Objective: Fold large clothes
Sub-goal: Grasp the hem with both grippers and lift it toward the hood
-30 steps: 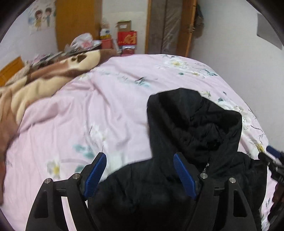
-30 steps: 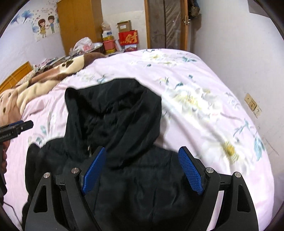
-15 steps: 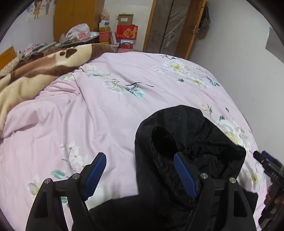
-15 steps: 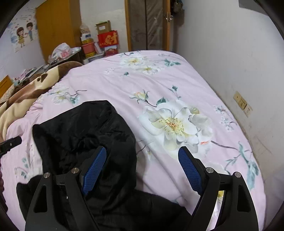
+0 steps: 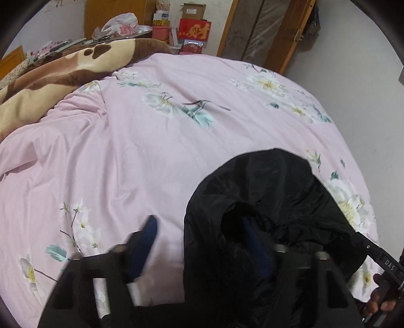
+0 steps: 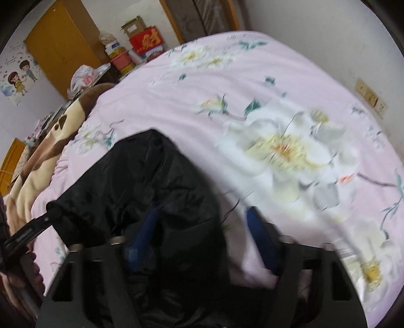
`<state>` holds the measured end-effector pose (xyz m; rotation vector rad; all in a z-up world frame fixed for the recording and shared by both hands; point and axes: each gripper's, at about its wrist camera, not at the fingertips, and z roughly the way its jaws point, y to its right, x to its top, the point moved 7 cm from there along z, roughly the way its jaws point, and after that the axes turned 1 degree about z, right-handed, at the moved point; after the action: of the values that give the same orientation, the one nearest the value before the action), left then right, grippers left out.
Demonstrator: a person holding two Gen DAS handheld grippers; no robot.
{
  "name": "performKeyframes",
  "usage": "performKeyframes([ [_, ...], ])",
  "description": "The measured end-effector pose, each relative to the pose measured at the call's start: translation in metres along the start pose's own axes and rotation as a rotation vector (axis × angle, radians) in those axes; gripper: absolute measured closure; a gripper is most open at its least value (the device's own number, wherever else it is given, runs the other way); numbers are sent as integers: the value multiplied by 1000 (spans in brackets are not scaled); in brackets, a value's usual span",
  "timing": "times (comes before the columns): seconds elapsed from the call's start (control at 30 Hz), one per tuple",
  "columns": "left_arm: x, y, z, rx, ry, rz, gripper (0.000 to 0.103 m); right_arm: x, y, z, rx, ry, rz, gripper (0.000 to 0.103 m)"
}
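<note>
Nearest the cameras, both grippers sit low over the hood end of one black hooded jacket (image 5: 272, 191), which lies on the bed toward its near edge and right-hand side. The left gripper (image 5: 199, 242) has its jaws spread wide: the left blue finger rests over bare pink sheet (image 5: 151, 141), while the right finger is sunk into the dark opening of the hood, so the hood's left edge lies between them. Nothing is pinched yet, as far as the blur allows.

The right gripper (image 6: 204, 237) mirrors this. Its jaws are also spread wide, the left finger buried in black fabric and the right finger over the sheet, with the hood's right edge running between. This view is smeared by motion, so whether cloth is touched or merely overlapped I cannot tell.

The relation that matters: the jacket's long axis runs from the person outward, the hood pointing away toward the far end of the bed, the body hidden under the grippers. Each hand straddles its own side of the hood, neither plainly nearer. I judge that the next move calls for closing on both edges together.

Count: one jacket, two grippers.

Farther off, one brown-and-cream blanket (image 5: 50, 83) is heaped along the bed's far left edge. Beyond it stand a red box (image 5: 194, 29), a cardboard box above it, a plastic bag (image 5: 121, 24), and a wooden wardrobe (image 6: 63, 50).
</note>
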<state>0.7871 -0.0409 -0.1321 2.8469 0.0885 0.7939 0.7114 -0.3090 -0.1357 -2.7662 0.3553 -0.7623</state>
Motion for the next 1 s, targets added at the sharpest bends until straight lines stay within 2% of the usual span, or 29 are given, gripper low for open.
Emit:
performKeyframes([
  [0.03,-2,0,1,10,2,2,62,-3,-2,1,12,-10,-5,60],
  [0.07,-3,-1,1,17,-1,0,72,-5,-4,2,16,-15,-13,60],
  [0.1,-4,-2,1,11,-3,-10,78,-7,-4,2,7,-14,-24,64],
  [0.13,-6,-2,1,1,-11,-22,86,-10,-6,0,6,-11,-40,71],
  [0.2,-7,-3,-2,13,-8,-17,94,-12,-8,-2,5,-12,-54,80],
  [0.3,-8,-1,-10,20,10,7,96,-15,-11,-8,-3,0,-75,91],
  [0.4,-13,-3,-18,23,17,19,98,-22,-17,-19,-16,27,-120,94],
  [0.73,-48,-33,-75,-18,74,-7,99,-55,-32,-80,-45,143,-256,96],
  [0.83,-66,-41,-93,-43,83,-19,99,-71,-32,-98,-41,162,-278,97],
  [1.0,-97,-58,-108,-32,81,-45,99,-100,-25,-119,-35,163,-273,97],
])
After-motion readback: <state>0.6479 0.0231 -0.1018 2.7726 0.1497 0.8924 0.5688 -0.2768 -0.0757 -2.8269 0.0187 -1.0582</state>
